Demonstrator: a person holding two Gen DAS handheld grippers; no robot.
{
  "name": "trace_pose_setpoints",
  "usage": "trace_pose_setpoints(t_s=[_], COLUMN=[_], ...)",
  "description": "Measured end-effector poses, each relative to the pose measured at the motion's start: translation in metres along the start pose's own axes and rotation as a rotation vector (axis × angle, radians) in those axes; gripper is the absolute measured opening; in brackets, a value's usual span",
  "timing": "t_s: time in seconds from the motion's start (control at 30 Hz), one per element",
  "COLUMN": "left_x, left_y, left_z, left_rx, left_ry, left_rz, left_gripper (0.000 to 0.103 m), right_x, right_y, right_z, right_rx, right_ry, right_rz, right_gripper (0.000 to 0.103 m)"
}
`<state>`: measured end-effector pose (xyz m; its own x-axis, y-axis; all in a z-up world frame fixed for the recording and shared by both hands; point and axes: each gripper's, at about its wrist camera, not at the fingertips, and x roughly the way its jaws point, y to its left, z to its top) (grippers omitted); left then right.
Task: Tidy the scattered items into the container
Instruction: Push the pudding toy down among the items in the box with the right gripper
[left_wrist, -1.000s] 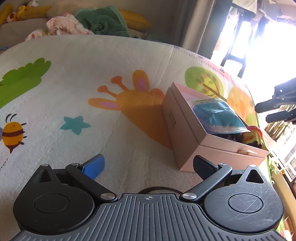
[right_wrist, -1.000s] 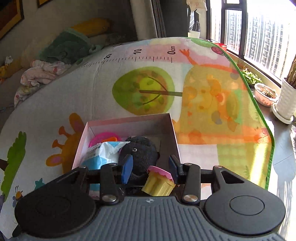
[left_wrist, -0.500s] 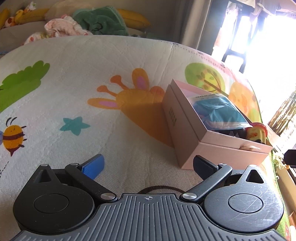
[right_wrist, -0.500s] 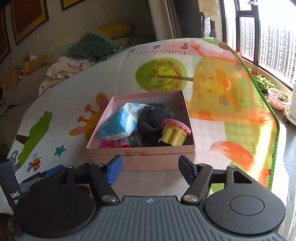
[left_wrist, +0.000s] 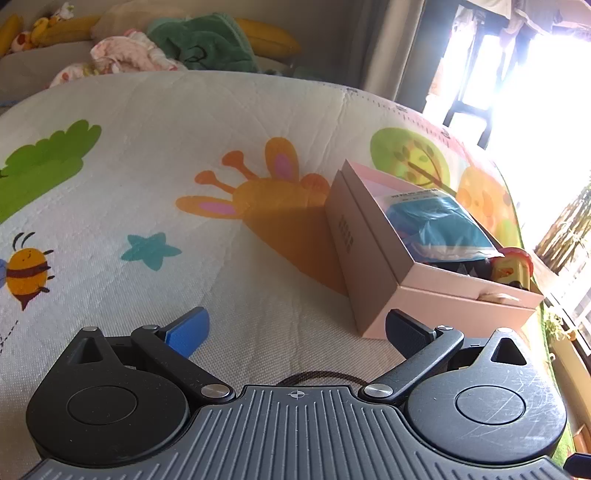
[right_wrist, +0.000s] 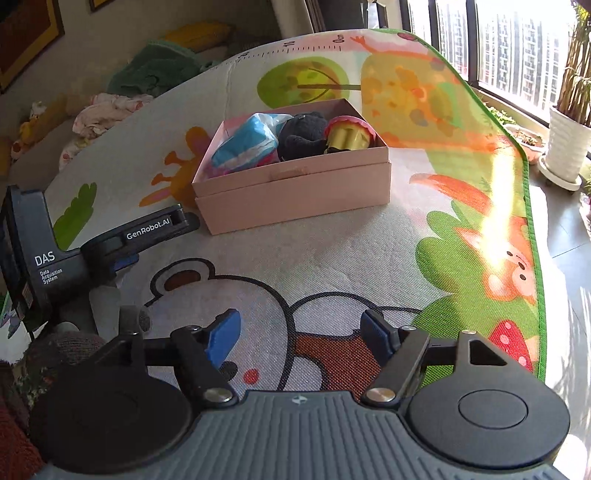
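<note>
Both grippers, left gripper (left_wrist: 295, 326) and right gripper (right_wrist: 299, 332), stand with jaws spread and empty, well short of the pink box (right_wrist: 295, 188) ahead, where the toy cupcake (right_wrist: 349, 134) rides high and could tip out if nudged.

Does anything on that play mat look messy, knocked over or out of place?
Nothing stands out. The pink cardboard box sits flat on the mat, holding the blue-and-white packet, black plush toy and yellow toy cupcake, which lies tipped on its side. No loose items show.
</note>
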<state>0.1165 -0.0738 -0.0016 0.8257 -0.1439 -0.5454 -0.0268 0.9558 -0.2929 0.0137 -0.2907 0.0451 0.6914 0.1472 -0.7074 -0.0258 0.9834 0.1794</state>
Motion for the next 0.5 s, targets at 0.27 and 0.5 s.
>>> trace_pose_setpoints(t_s=[0.27, 0.5], left_x=[0.003, -0.002], left_y=[-0.007, -0.030], left_z=[0.000, 0.010], left_rx=[0.044, 0.177], left_ry=[0.015, 0.006], left_rz=[0.026, -0.043], left_gripper=[0.103, 0.103], right_x=[-0.009, 0.014], right_y=[-0.024, -0.075], right_z=[0.003, 0.068], right_rx=[0.006, 0.033], right_ry=[-0.041, -0.125], right_rz=[-0.036, -0.035], right_gripper=[0.077, 0.056])
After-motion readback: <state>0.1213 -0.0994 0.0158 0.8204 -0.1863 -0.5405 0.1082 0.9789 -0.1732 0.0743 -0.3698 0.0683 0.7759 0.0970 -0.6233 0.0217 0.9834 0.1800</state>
